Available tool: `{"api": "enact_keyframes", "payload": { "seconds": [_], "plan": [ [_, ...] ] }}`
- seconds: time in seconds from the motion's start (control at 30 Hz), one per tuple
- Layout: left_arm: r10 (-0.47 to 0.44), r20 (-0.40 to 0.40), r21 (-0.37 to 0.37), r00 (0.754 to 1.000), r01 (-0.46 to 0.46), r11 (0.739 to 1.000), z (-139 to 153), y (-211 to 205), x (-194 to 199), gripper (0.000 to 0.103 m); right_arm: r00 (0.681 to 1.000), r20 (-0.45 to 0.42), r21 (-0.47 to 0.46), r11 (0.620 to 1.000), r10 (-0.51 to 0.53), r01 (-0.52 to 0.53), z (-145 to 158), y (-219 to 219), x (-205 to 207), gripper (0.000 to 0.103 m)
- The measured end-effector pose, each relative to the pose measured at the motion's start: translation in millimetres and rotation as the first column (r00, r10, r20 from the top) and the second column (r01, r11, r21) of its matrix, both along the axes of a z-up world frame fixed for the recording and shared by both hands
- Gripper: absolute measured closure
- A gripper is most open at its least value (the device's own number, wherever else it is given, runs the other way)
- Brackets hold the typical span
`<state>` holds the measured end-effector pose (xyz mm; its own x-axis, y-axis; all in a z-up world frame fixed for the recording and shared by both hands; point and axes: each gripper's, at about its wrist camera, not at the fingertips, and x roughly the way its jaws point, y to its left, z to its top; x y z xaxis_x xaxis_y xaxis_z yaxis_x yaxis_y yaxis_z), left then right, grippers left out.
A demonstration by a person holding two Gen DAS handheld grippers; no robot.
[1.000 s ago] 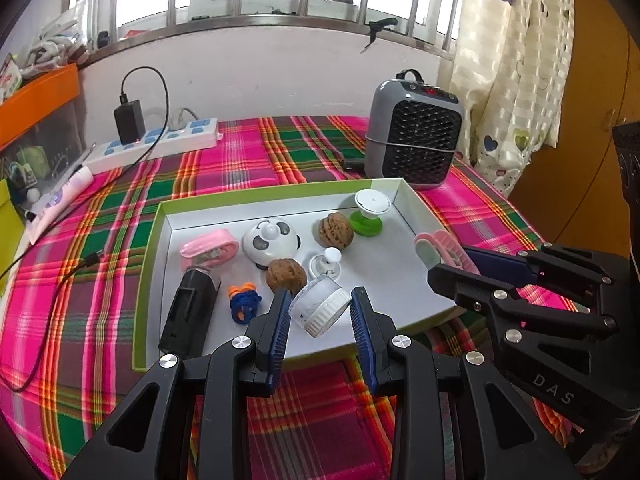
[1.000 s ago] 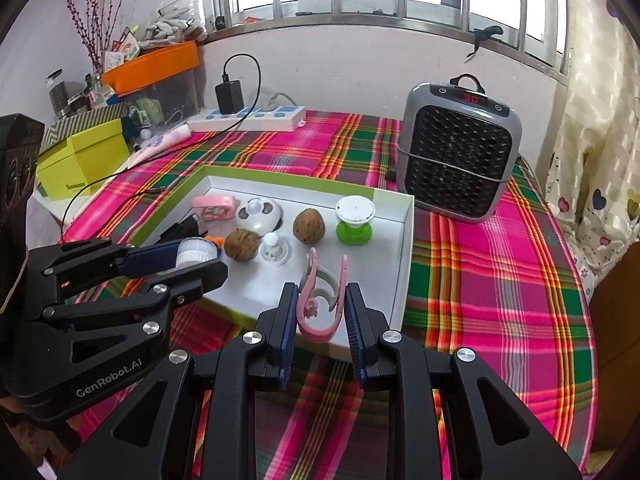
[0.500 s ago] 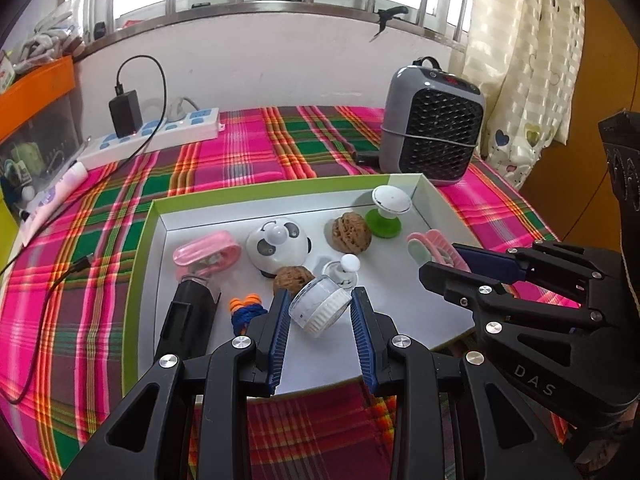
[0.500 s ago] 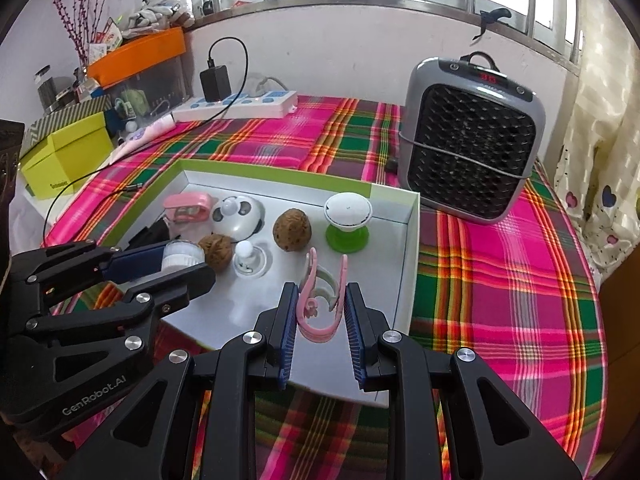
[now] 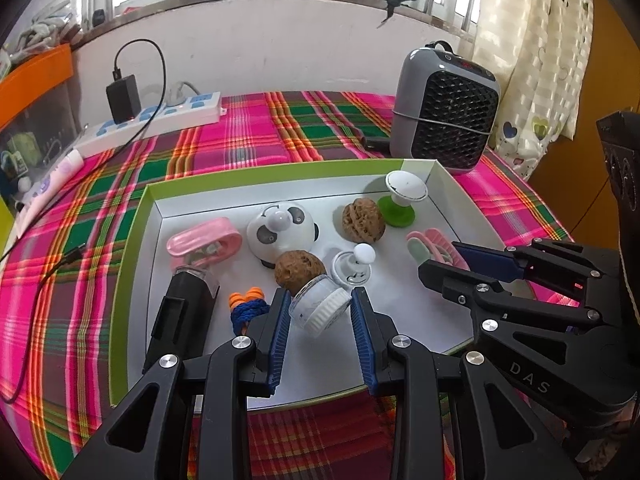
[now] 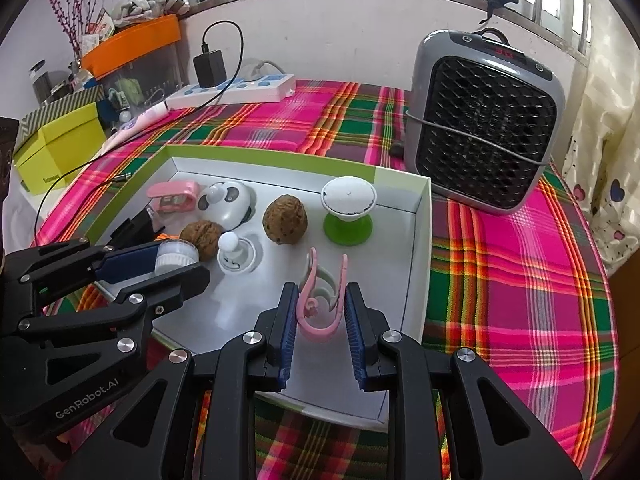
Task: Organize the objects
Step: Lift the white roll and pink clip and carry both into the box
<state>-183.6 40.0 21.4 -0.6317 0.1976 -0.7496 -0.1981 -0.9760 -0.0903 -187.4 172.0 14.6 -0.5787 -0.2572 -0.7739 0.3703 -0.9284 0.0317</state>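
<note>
Jar [image 5: 318,307] pinched in left tool [image 5: 320,316]; pink clip [image 6: 322,300] pinched in right tool [image 6: 320,312].

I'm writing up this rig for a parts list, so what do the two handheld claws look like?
Both are matte black plastic frames with triangular cut-outs and silver screw heads. Each finger carries a ribbed blue pad. The left claw is lettered "GenRobot.AI" in the right wrist view; the right claw is lettered "DAS" in the left wrist view. No cables or sleeves show.

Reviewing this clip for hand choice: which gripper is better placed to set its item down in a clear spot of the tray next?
Probably the right. The right gripper holds the pink clip over bare tray floor, while the left gripper holds the small jar close to a walnut and other items.
</note>
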Motion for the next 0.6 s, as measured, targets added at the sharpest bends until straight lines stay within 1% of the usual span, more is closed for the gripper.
{"api": "enact_keyframes", "payload": {
  "seconds": [0.6],
  "plan": [
    [0.011,0.008,0.000,1.000,-0.011,1.000,-3.1,-1.9,-3.8,0.074,1.000,-0.008,0.009,1.000,0.014,-0.014,-2.8,-3.2,-1.7,0.079]
  ]
}}
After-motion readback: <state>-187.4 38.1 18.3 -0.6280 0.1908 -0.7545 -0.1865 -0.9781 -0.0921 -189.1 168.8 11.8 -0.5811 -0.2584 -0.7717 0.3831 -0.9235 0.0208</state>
